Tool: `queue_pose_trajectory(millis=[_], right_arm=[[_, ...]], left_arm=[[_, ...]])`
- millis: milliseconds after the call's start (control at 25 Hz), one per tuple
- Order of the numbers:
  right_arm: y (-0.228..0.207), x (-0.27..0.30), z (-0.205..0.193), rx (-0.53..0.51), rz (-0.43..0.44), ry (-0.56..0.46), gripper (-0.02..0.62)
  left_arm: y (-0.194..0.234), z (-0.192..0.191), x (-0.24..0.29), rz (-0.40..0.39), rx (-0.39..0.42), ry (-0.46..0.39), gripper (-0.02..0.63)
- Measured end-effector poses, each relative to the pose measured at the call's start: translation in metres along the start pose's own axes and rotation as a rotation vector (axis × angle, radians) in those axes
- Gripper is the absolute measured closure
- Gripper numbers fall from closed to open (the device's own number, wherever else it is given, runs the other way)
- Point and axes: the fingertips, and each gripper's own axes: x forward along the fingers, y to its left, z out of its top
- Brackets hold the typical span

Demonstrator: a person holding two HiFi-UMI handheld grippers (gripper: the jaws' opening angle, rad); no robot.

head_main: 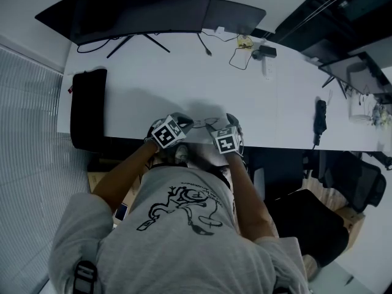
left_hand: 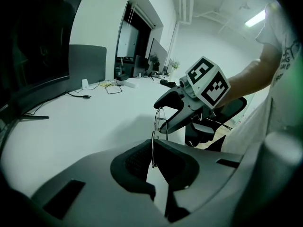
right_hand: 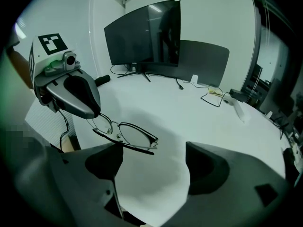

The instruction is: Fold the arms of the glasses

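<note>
**Left gripper is pinching the glasses, right gripper is standing spread**

The left gripper is clamping one end of the glasses frame and holding it above the near edge of the white counter. The right gripper's jaws are wide apart, with the glasses hanging just ahead of its left-side jaw. One dark arm is running along the lenses.

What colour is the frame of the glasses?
The glasses have a dark, black-looking frame; the right gripper view shows it best.
</note>
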Motion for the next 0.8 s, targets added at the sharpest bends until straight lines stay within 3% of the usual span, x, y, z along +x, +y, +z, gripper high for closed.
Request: queue_pose_trajectory(millis=[520,800], right_arm=[[-0.001,-0.005,0.006,0.019,0.015,-0.037,0.301],[-0.008,-0.004,0.016,0.041,0.02,-0.067,0.393]], left_arm=[[0.036,-0.001,0.003,0.077,-0.022,-0.015,0.574],[0.071,0.005,0.01,0.167,0.06,-0.02,0.574]])
